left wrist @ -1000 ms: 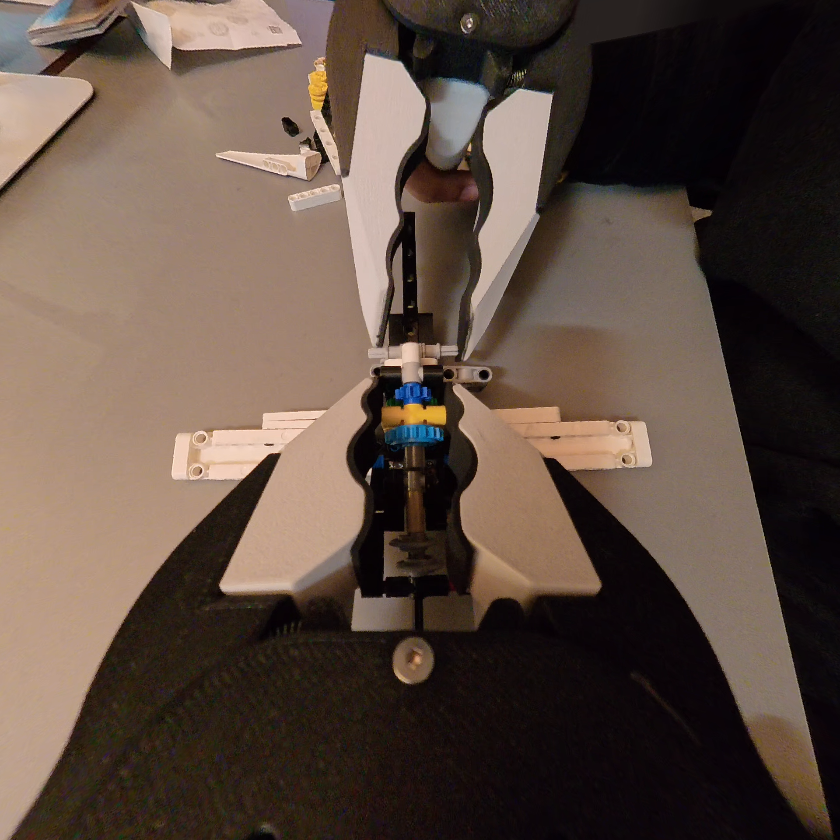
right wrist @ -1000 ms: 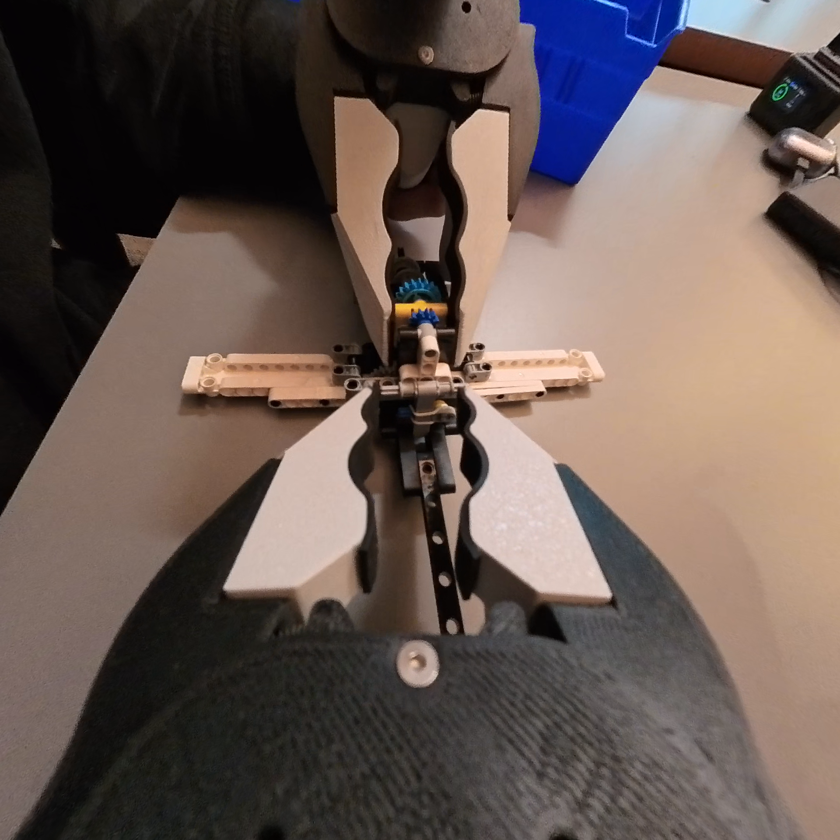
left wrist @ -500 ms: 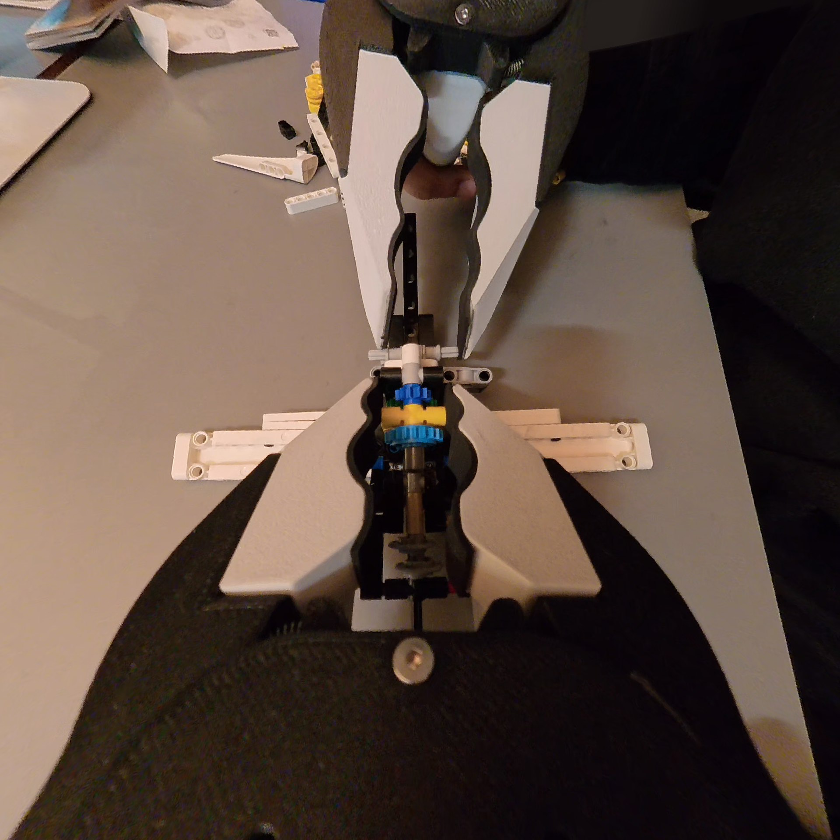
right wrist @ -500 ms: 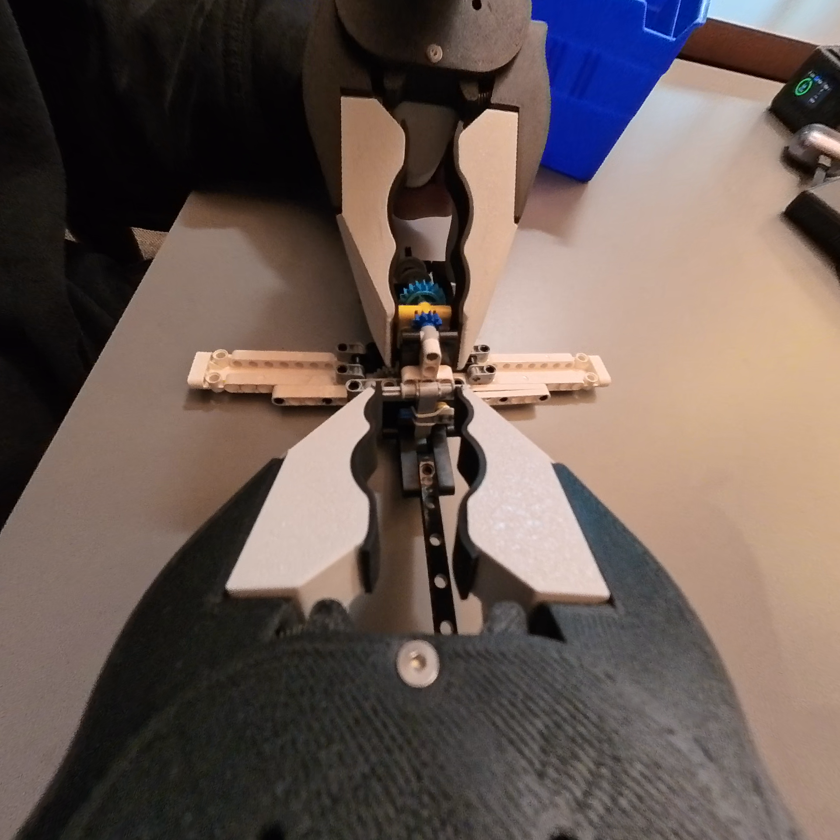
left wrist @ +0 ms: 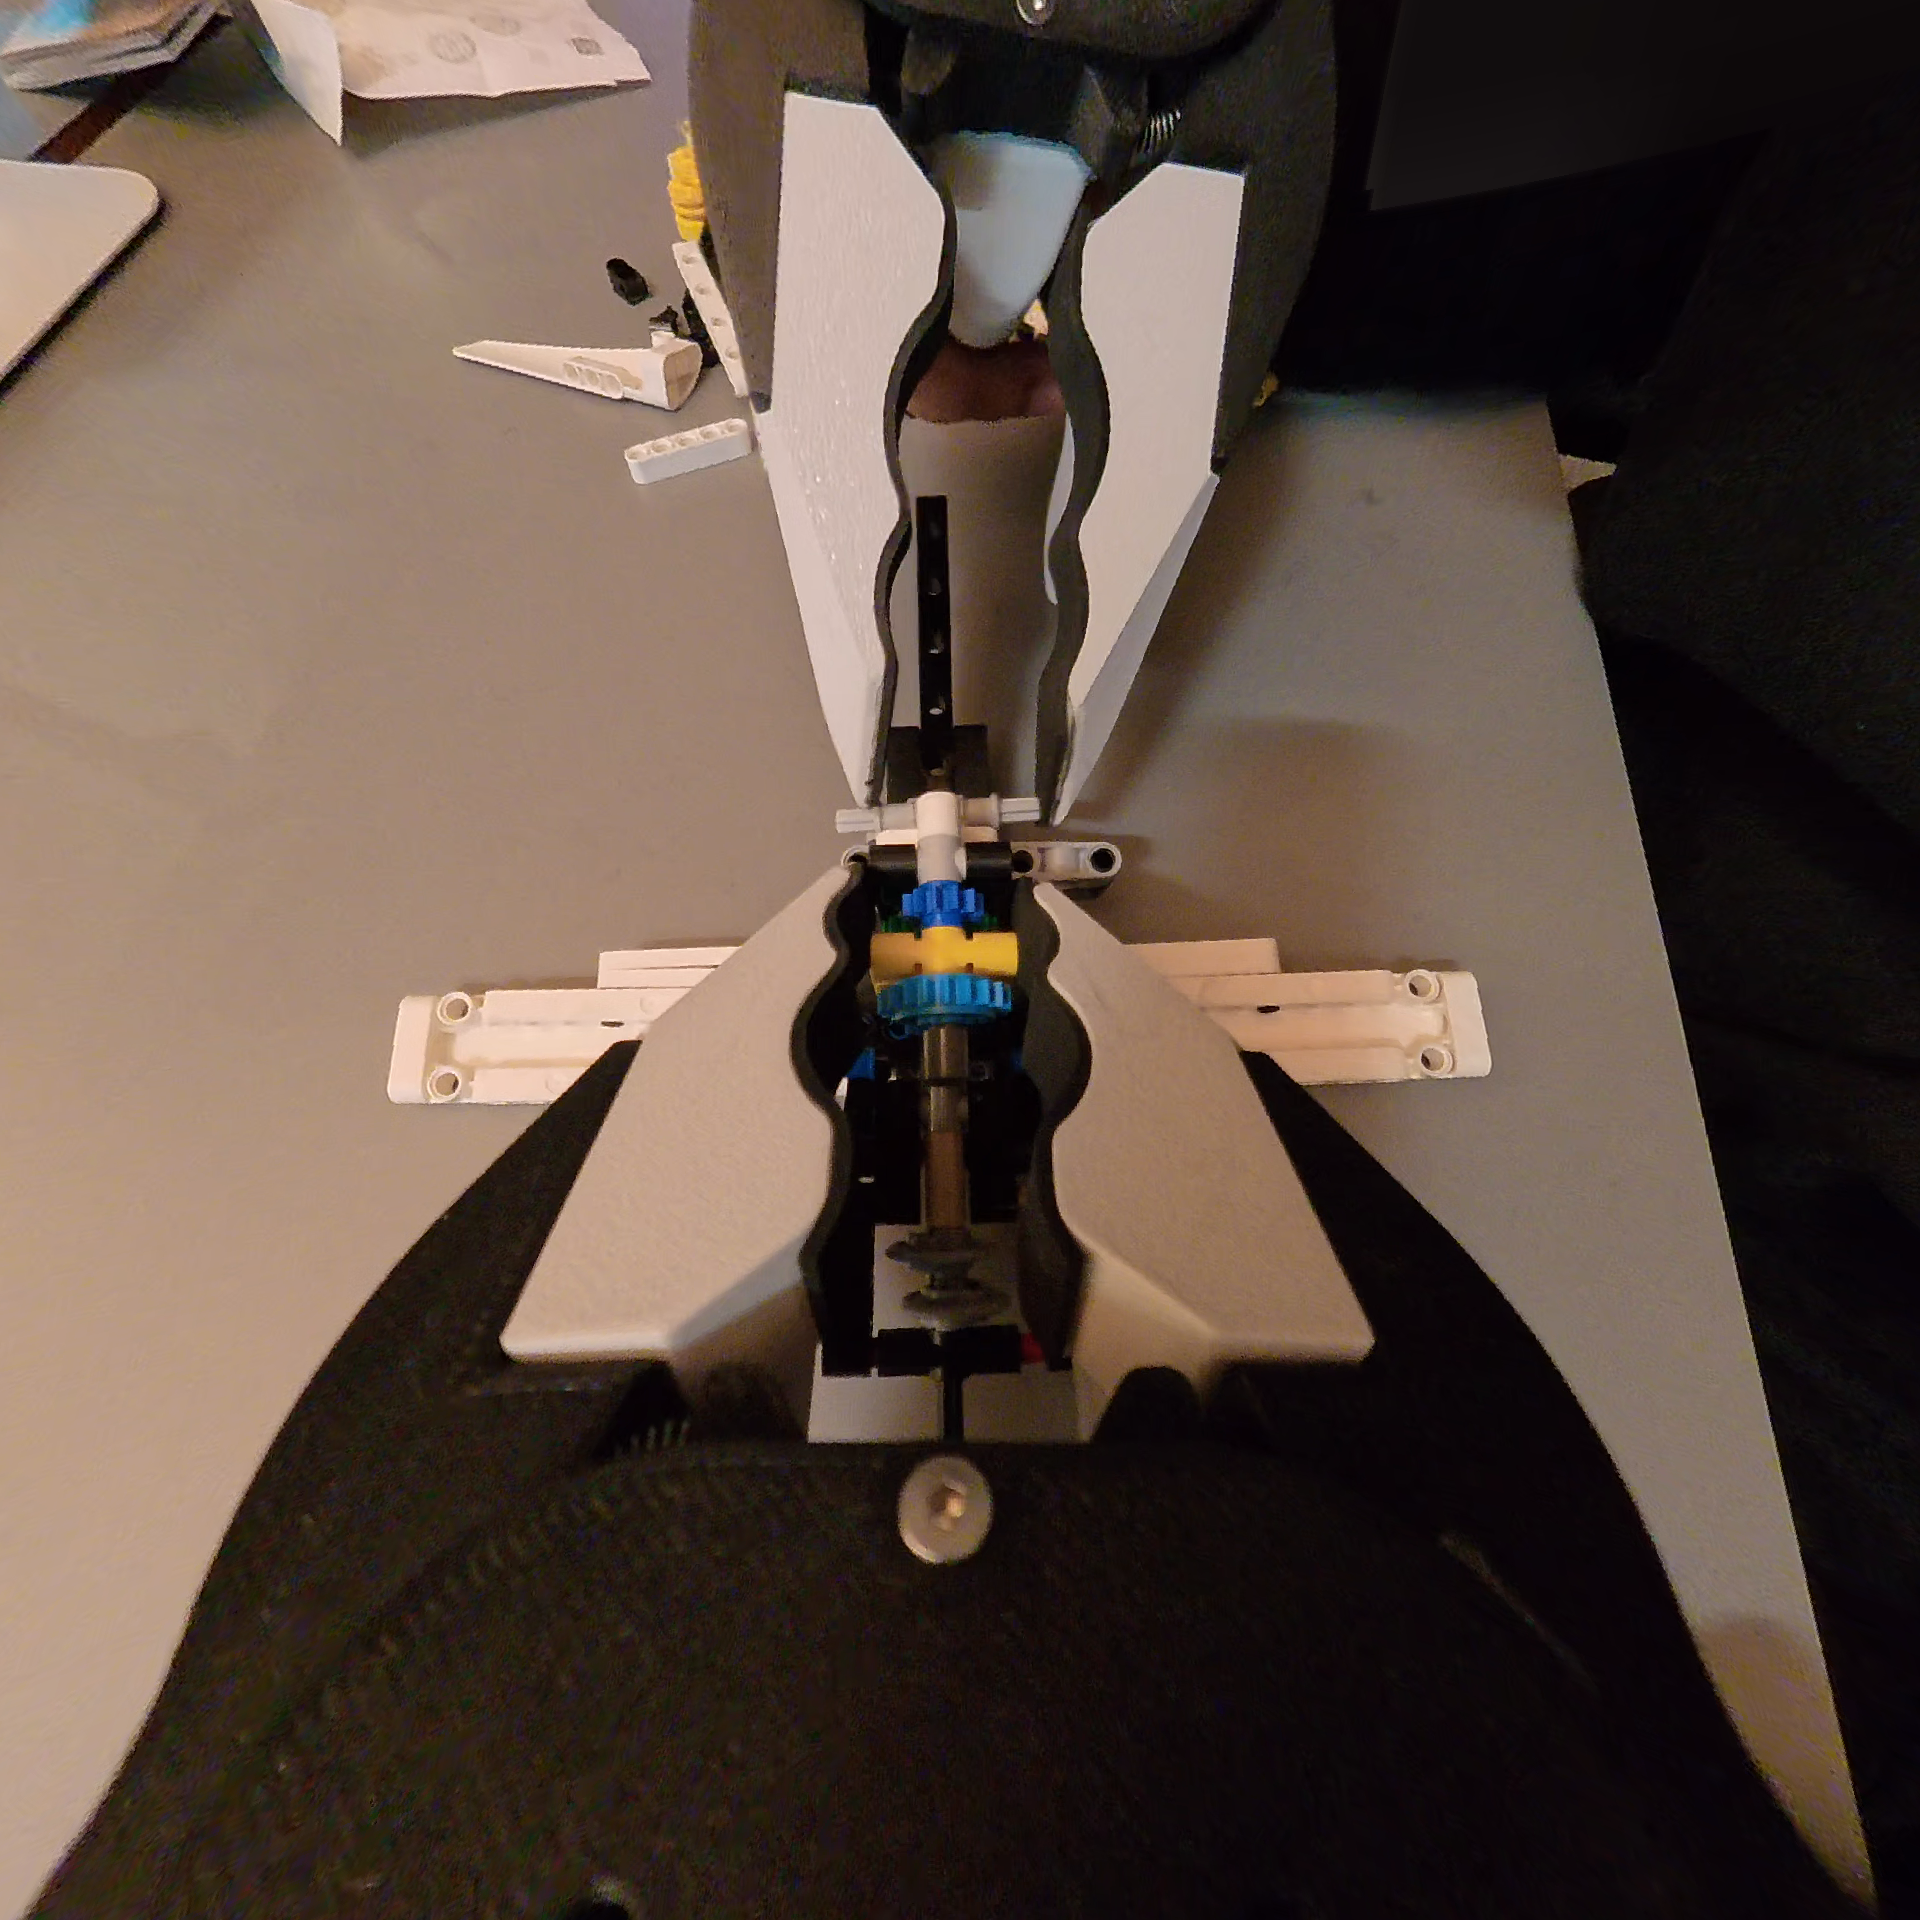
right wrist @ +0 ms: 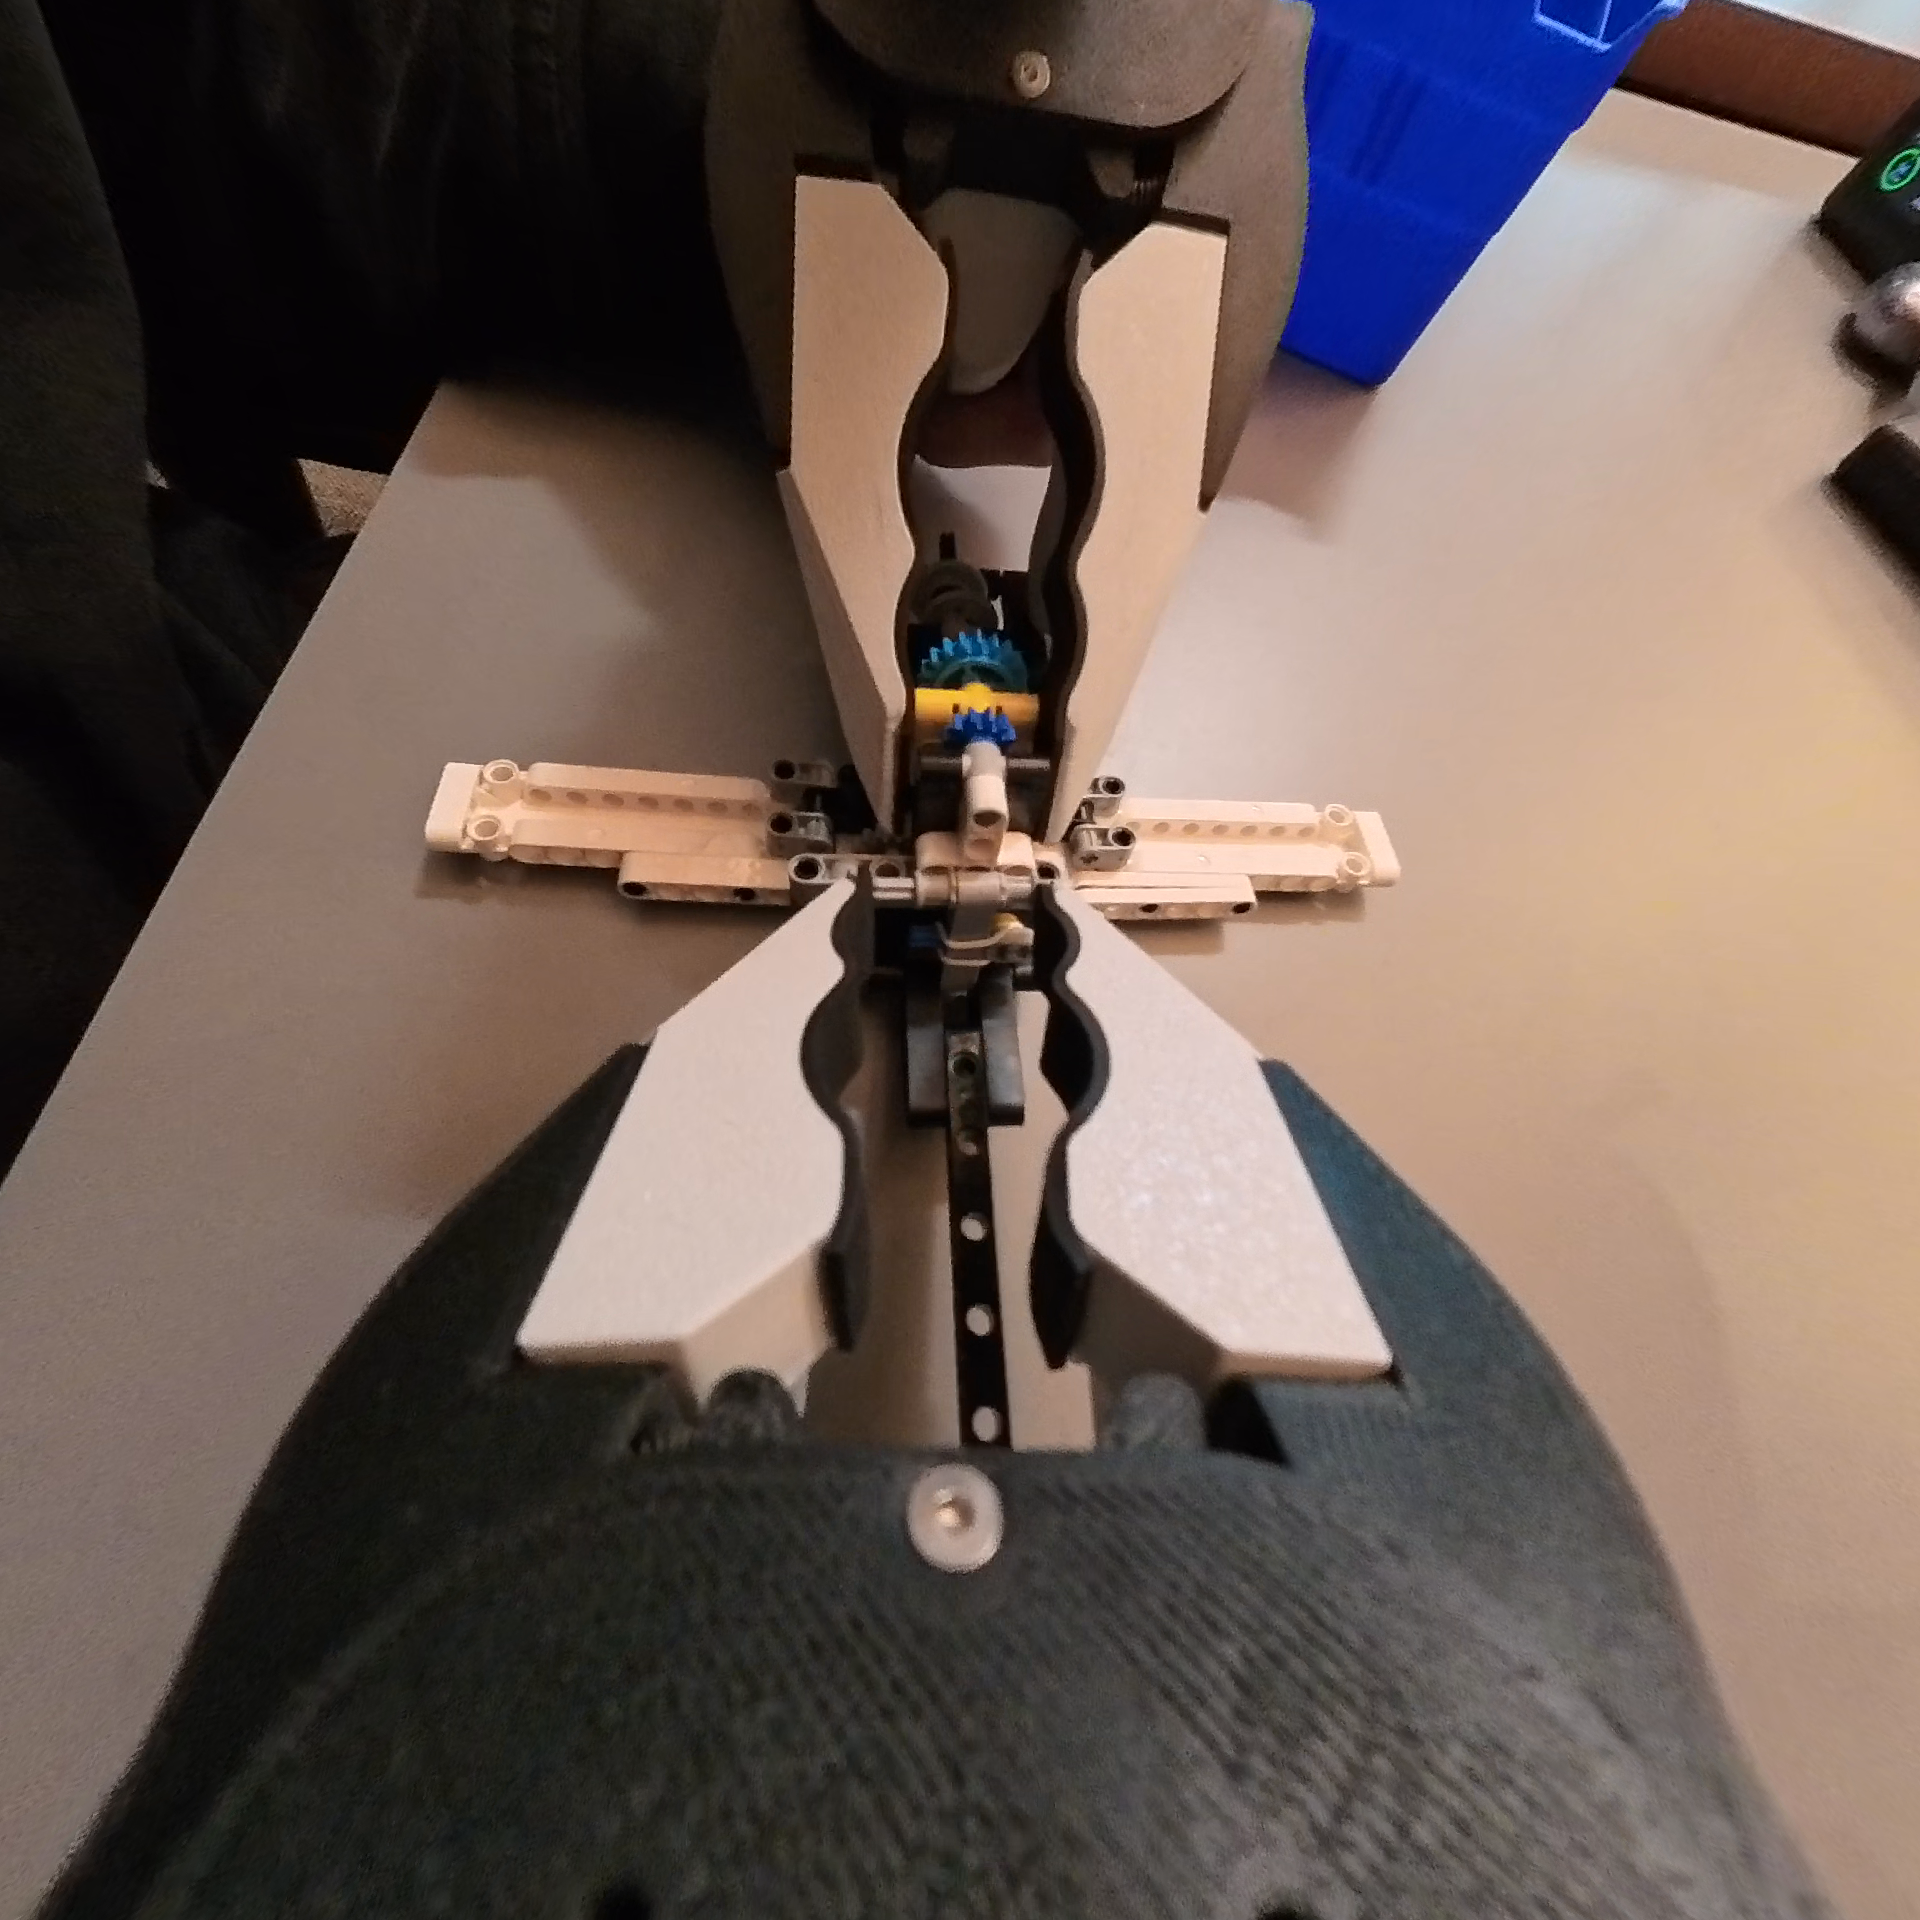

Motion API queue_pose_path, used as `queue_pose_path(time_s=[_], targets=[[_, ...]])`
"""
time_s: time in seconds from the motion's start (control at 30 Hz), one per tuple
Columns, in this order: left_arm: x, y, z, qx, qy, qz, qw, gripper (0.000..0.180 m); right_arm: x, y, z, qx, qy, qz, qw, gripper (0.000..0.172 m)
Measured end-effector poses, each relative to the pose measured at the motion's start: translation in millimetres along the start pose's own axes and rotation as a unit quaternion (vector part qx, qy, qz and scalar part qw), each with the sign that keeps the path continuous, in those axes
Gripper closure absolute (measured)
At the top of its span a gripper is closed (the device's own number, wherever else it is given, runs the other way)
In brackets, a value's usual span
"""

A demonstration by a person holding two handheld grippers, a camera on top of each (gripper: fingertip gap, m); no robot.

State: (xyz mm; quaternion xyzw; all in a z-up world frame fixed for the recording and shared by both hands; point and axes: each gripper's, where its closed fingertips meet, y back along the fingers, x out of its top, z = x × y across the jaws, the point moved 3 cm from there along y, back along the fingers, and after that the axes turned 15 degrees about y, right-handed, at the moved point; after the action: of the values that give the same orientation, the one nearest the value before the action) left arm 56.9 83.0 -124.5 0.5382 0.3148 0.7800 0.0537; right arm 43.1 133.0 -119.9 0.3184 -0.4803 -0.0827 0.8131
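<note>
Little has moved since the earlier frames: both grippers sit as before at the same brick-built model, and the right gripper's fingers have drawn slightly closer together.

Item 1, brick-built model (left wrist: 940, 956): centre of the left wrist view, resting on the grey table (left wrist: 312, 727). Black frame; blue gears and a yellow block on a dark axle; white wing beams (right wrist: 603, 821) reaching out to frame left and right; black holed beam (right wrist: 971, 1247) running down toward the lower middle of the right wrist view.

Item 2, left gripper (left wrist: 940, 904): lower centre of its view. Jaws clamped on the model's black frame around the gear section, both pads against its sides.

Item 3, right gripper (right wrist: 961, 904): lower centre of its view, facing the left gripper tip to tip. Jaws partly apart, straddling the black holed beam; fingertips sit at the grey cross axle (right wrist: 961, 888), and whether the pads press on the model cannot be told.

Item 4, loose white pieces (left wrist: 603, 369): upper left of the left wrist view, beside small black and yellow parts.

Item 5, papers (left wrist: 457, 52): top left of the left wrist view.

Item 6, blue bin (right wrist: 1434, 187): upper right of the right wrist view.
</note>
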Motion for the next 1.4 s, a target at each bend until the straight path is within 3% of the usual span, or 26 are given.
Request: queue_pose_path(time_s=[0.53,1.13,1.4], targets=[[0.1,-0.4,0.7,0.001,-0.002,-0.002,1.0,0.157,0.0,0.2,2.0,0.039,0.021,-0.019,0.999,0.143],[0.3,-0.8,1.0,0.0,-0.003,-0.004,1.0,0.157,-0.7,0.0,0.0,0.003,0.0,-0.012,1.0,0.143],[-0.7,0.3,1.0,0.006,-0.005,0.001,1.0,0.156,0.9,0.0,-0.9,-0.018,-0.057,-0.006,0.998,0.142]])
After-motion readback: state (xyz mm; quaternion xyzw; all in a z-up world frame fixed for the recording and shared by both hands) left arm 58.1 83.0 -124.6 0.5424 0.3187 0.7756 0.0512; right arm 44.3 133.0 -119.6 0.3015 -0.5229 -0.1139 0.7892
